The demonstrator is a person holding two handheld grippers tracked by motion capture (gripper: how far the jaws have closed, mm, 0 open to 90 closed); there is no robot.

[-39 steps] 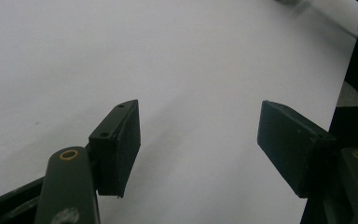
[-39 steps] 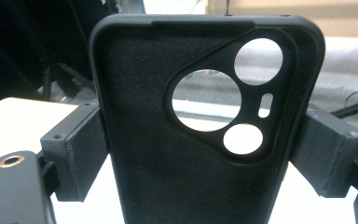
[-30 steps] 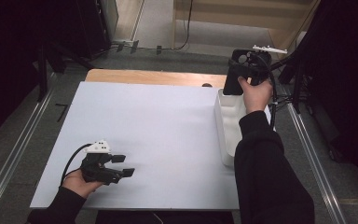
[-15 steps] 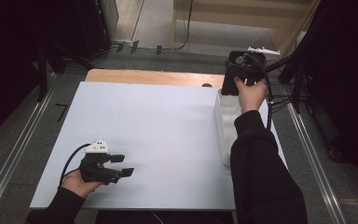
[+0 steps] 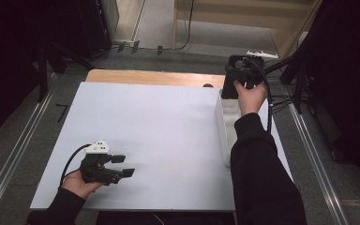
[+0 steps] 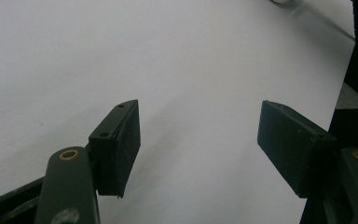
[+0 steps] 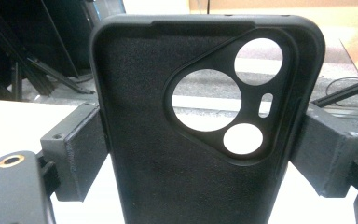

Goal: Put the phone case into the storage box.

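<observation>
Right gripper (image 5: 233, 86) clamps the upright black phone case (image 7: 205, 135) by its side edges above the white bin (image 5: 226, 136) at the table's far right, left gripper (image 5: 122, 165) idle, open, empty; soft walls may flex and slip free.

Phone case (image 7: 177, 140) bottom cut off by the frame edge; white bin (image 5: 226, 126) partly behind the sleeve (image 5: 258, 173).

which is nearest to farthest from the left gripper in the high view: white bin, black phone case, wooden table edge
1. white bin, along the board's right side.
2. wooden table edge, at the far side past the board.
3. black phone case, far right corner, clamped in the right gripper.
Left gripper sits near-left.
</observation>
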